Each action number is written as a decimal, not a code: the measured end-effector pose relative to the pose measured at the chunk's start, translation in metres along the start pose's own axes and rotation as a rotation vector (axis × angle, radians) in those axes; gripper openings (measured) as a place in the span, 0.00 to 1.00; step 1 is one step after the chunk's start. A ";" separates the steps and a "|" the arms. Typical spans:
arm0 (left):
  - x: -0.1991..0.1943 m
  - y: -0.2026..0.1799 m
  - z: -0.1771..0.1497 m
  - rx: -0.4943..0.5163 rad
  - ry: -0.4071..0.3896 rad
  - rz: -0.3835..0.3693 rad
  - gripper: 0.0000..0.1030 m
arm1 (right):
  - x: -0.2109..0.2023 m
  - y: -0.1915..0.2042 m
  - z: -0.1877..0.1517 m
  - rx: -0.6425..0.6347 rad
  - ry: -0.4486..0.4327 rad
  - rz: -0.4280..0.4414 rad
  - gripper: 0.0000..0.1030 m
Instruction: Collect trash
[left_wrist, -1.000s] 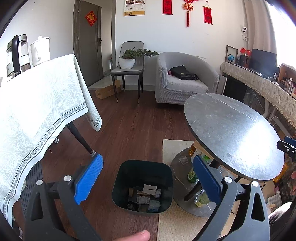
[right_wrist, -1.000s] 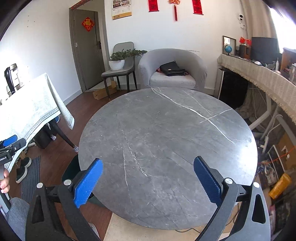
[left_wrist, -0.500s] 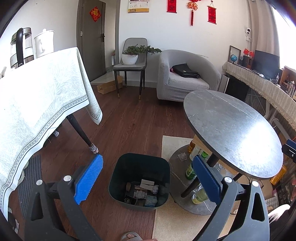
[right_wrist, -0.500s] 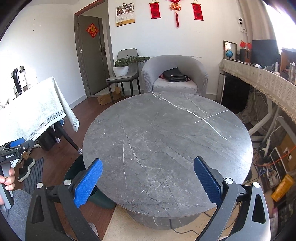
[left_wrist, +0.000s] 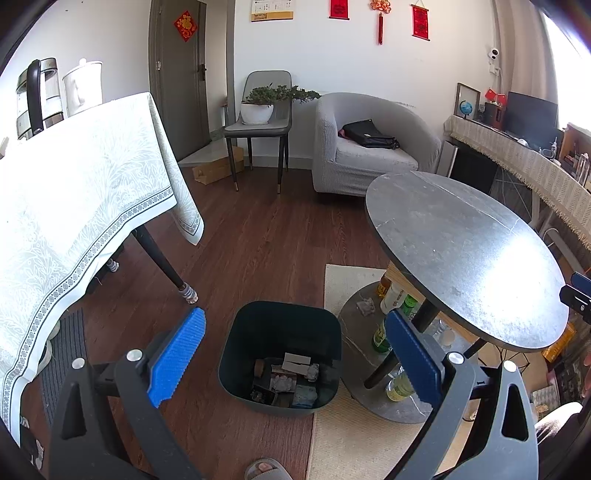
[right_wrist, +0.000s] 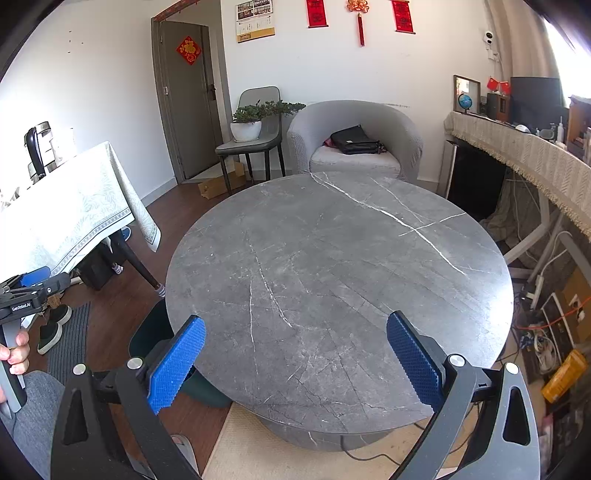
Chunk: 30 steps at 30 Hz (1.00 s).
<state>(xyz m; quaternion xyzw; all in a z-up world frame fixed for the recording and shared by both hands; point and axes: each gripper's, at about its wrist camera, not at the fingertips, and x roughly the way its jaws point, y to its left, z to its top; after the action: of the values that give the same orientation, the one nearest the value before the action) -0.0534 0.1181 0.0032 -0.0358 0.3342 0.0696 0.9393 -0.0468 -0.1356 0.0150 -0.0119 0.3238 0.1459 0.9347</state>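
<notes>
At the far left of the left wrist view, a table draped in a pale patterned tablecloth (left_wrist: 85, 192) carries a glass kettle (left_wrist: 37, 96) and a white jug (left_wrist: 83, 86) at its far edge. Right of it the dark wood floor runs back to a grey door (left_wrist: 177, 74), a grey chair (left_wrist: 264, 122) bearing a potted plant (left_wrist: 264, 103), and a grey armchair (left_wrist: 369, 147) with a black bag (left_wrist: 367, 134) on its seat. The left gripper (left_wrist: 293, 354) is held above the floor with its blue-padded jaws wide apart and nothing between them; framed between the pads stands the dark green trash bin (left_wrist: 280, 328) on the floor, just beside a cream rug (left_wrist: 347, 284), with crumpled paper and small packets of trash (left_wrist: 286, 376) lying in its bottom. Immediately right of the bin is the round grey marble table (left_wrist: 461, 254), its bare top catching glare, and on its lower shelf stand several bottles (left_wrist: 393, 299). In the right wrist view, the right gripper (right_wrist: 295, 358) hangs over the near edge of that same table top (right_wrist: 332, 266), jaws likewise spread wide and empty; the bin's rim (right_wrist: 147, 332) peeks out below the table's left edge. At the far right a long counter with a fringed cloth (right_wrist: 524, 155) holds a small globe (right_wrist: 464, 100) and a dark monitor (right_wrist: 535, 98).
</notes>
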 end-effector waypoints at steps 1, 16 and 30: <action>0.000 0.000 0.000 0.000 -0.001 0.002 0.97 | 0.000 0.000 0.000 -0.002 0.001 0.000 0.96; -0.001 -0.001 -0.001 0.001 -0.002 -0.002 0.97 | -0.001 0.003 0.000 -0.012 0.002 -0.002 0.96; -0.001 -0.001 -0.001 0.001 -0.003 -0.002 0.97 | -0.001 0.004 0.000 -0.014 0.001 -0.002 0.96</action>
<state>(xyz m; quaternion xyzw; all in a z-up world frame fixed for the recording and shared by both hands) -0.0544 0.1165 0.0033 -0.0355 0.3329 0.0684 0.9398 -0.0486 -0.1320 0.0159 -0.0188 0.3234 0.1471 0.9346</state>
